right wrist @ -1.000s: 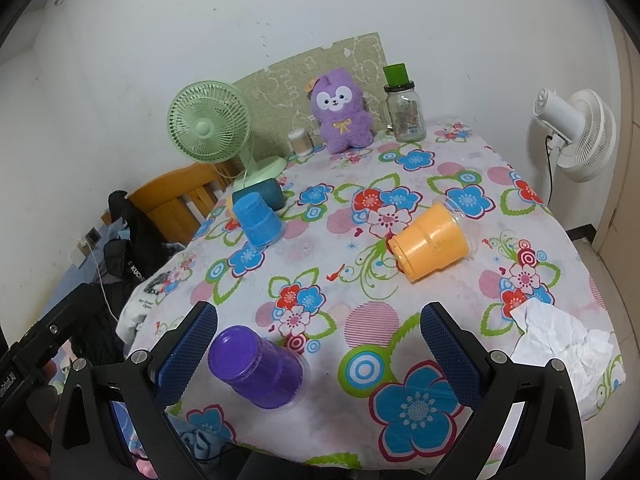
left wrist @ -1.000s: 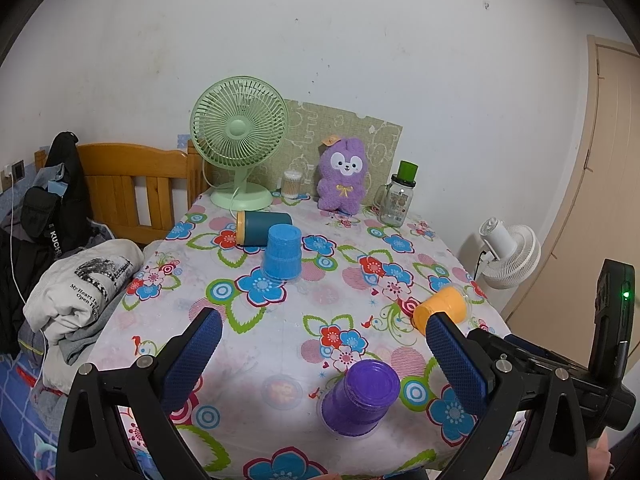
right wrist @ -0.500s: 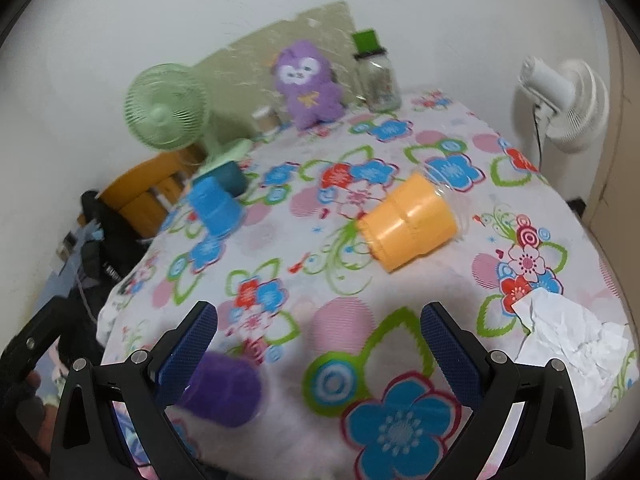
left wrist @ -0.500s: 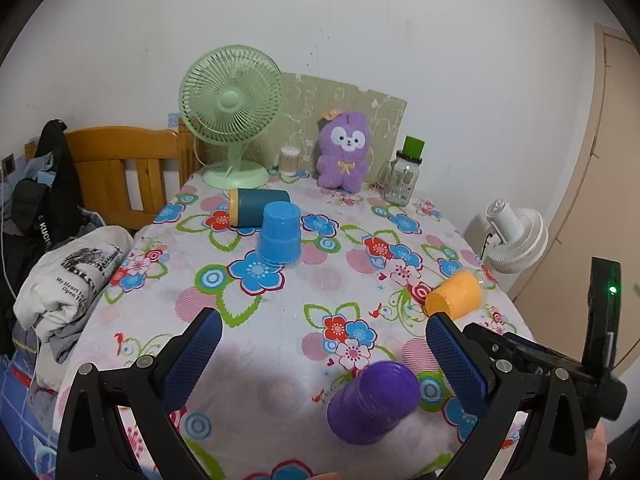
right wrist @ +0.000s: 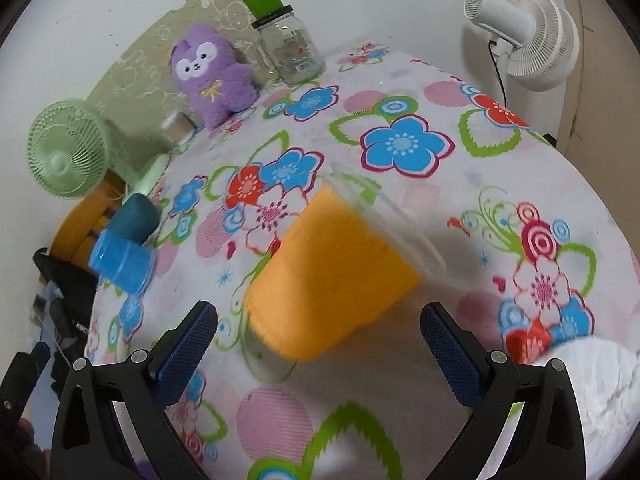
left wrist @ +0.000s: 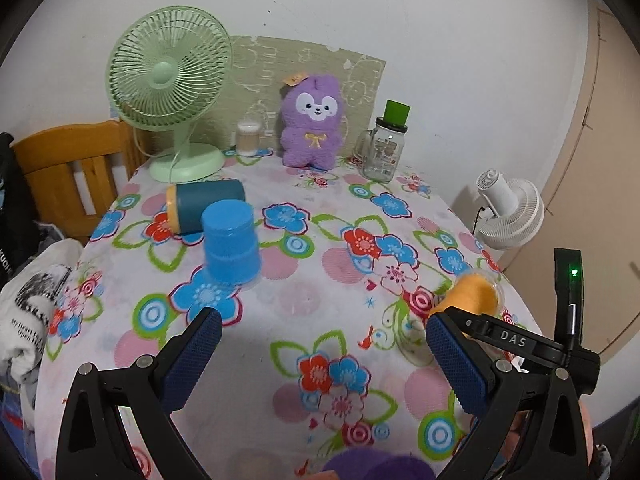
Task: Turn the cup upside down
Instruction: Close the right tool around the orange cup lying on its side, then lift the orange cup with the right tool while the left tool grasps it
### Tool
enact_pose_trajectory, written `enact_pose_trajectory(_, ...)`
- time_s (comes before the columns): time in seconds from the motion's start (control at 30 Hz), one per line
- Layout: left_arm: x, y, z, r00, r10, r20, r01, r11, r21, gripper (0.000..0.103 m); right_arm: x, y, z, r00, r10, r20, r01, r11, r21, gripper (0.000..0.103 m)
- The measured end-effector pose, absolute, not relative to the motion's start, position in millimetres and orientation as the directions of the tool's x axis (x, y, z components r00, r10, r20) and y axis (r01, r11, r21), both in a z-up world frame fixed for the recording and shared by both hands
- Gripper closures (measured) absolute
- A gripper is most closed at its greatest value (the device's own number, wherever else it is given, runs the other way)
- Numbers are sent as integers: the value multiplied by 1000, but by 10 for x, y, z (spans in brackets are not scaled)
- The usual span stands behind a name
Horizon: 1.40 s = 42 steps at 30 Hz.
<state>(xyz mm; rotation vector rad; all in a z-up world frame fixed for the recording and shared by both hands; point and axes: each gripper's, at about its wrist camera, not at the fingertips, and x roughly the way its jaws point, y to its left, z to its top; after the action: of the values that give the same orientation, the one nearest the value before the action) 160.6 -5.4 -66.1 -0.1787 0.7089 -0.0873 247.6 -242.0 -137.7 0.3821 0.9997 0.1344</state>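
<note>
An orange cup [right wrist: 328,280] lies on its side on the flowered tablecloth [right wrist: 400,148], its base toward the camera and its clear rim away. My right gripper [right wrist: 318,344] is open, its fingers just short of the cup on either side. The cup also shows in the left wrist view [left wrist: 474,292], partly behind the right gripper's arm. My left gripper [left wrist: 320,350] is open and empty above the tablecloth [left wrist: 320,280]. A purple cup [left wrist: 376,466] lies at the bottom edge. A blue cup [left wrist: 230,248] stands upside down. A dark teal cup [left wrist: 206,210] lies on its side behind it.
At the back stand a green fan [left wrist: 170,92], a purple plush toy [left wrist: 314,120], a glass jar with a green lid [left wrist: 386,148] and a small container [left wrist: 248,138]. A white fan [right wrist: 528,36] stands beyond the table's right edge. Crumpled white paper [right wrist: 592,392] lies at the right.
My right gripper has moved forward to the orange cup, which now fills the middle of its view. My left gripper has moved forward past the purple cup, which has slid to the frame's bottom.
</note>
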Motion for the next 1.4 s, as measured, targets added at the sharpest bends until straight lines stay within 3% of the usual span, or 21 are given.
enact_pose_trajectory(0.13,1756,-37,-714,738,-143,-660,17,981,-194,0,2591,-2403,-1419,526,282,-802,63,928,368,4)
enact_pose_trajectory(0.37,1820,16,-760,727,-145,-671,1,978,-210,0,2726,-2318,-1495,502,330,-800,23,919,394,38)
enact_pose_trajectory(0.43,1811,35,-760,728,-141,-671,-6,978,-211,0,2722,-2283,-1485,500,345,-794,6,916,402,42)
enact_pose_trajectory(1.13,1215,-13,-545,763,-143,-630,-19,970,-242,0,1922,-1898,-978,559,454,-693,-292,891,348,45)
enact_pose_trajectory(1.4,1019,-286,-543,758,-184,-626,27,967,-251,0,1352,-2059,-1094,621,434,-653,-339,900,276,45)
